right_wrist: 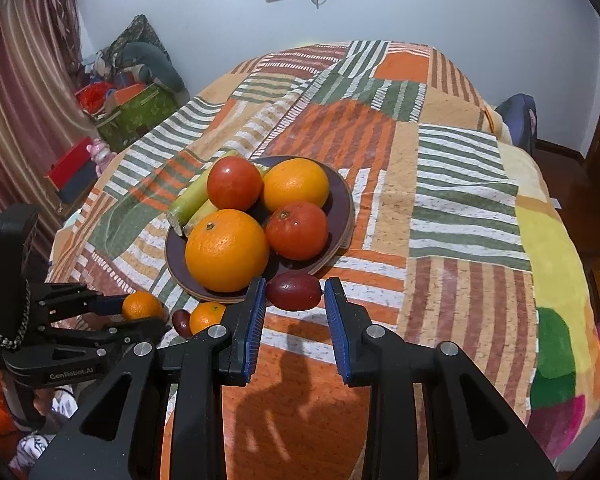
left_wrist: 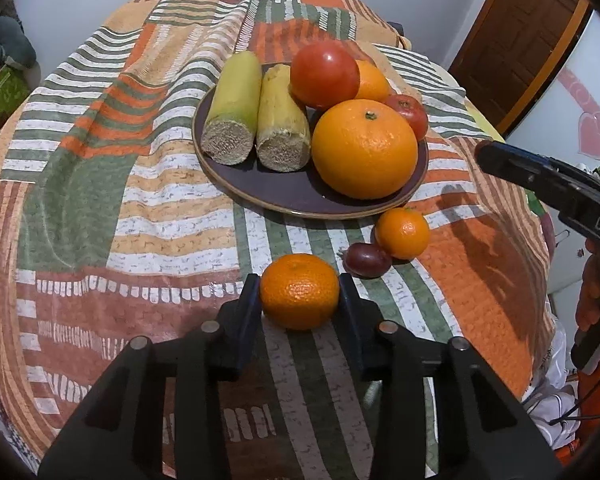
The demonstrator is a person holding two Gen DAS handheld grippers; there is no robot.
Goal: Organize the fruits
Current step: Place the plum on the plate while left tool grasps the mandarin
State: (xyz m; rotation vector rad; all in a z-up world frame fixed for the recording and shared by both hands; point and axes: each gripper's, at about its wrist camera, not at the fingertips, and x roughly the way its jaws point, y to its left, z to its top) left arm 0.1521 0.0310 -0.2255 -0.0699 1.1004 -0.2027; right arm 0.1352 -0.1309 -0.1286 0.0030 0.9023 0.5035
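A dark plate (left_wrist: 296, 196) (right_wrist: 342, 200) holds two cut sugarcane pieces (left_wrist: 236, 112), a big orange (left_wrist: 364, 148) (right_wrist: 227, 250), a smaller orange (right_wrist: 296, 184) and two tomatoes (left_wrist: 325, 74) (right_wrist: 297, 230). My left gripper (left_wrist: 299, 292) (right_wrist: 140, 314) is shut on a mandarin (left_wrist: 299, 291) (right_wrist: 141, 306) just above the cloth in front of the plate. A second mandarin (left_wrist: 403, 233) (right_wrist: 206, 316) and a dark red plum (left_wrist: 367, 260) (right_wrist: 181, 323) lie beside it. My right gripper (right_wrist: 295, 294) (left_wrist: 500, 156) is shut on another dark red plum (right_wrist: 295, 291), held above the cloth near the plate rim.
A patchwork cloth (left_wrist: 100, 200) (right_wrist: 460, 220) covers the rounded table. Boxes and clutter (right_wrist: 132, 108) stand on the floor at the far left by a curtain. A wooden door (left_wrist: 520, 40) is at the right. A dark chair (right_wrist: 518, 120) stands past the table's far right edge.
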